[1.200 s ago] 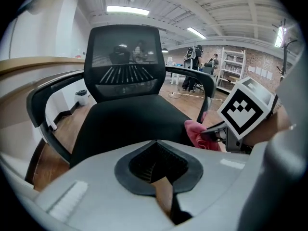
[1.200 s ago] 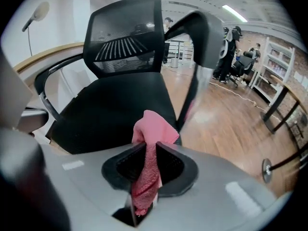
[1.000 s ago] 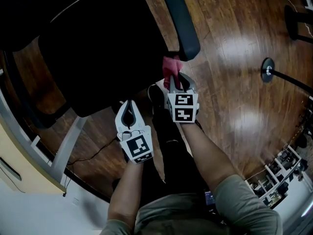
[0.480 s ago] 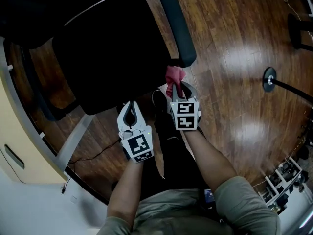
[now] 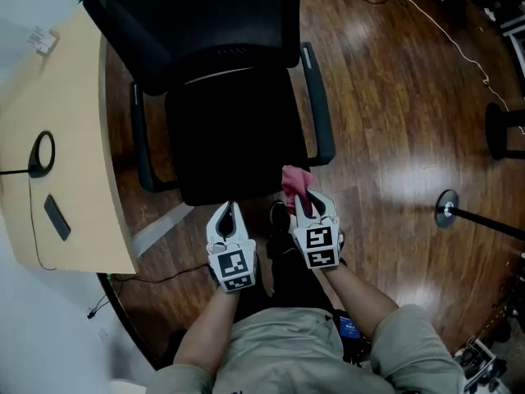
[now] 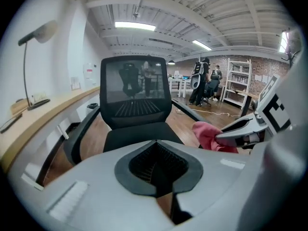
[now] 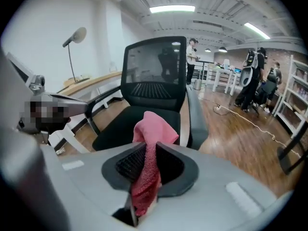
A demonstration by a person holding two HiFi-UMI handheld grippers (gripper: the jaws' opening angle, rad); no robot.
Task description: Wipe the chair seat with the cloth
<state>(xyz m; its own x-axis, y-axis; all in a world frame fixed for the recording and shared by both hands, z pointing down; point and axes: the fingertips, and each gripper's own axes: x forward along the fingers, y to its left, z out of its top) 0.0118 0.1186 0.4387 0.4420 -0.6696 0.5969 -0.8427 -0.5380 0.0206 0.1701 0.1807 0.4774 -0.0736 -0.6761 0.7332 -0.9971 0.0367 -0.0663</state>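
Observation:
A black office chair faces me, its seat (image 5: 238,138) (image 6: 139,139) (image 7: 120,129) just beyond both grippers. My right gripper (image 5: 304,200) (image 7: 144,163) is shut on a pink cloth (image 5: 294,180) (image 7: 150,131) (image 6: 208,134). The cloth's free end sticks up past the jaws, near the seat's front right corner and not touching the seat. My left gripper (image 5: 228,212) (image 6: 156,162) hovers at the seat's front edge, its jaws together with nothing in them.
The chair has a mesh backrest (image 5: 197,15) and two armrests (image 5: 320,105). A beige desk (image 5: 74,97) with a lamp base (image 5: 41,154) stands to the left. On the wooden floor are a stand's round base (image 5: 447,208) and a cable (image 5: 426,23). People (image 6: 206,81) stand far behind.
The head view has pulled back, so the whole chair and the desk now show. Both grippers sit lower in the frame, still at the seat's front edge. The cloth stays gripped.

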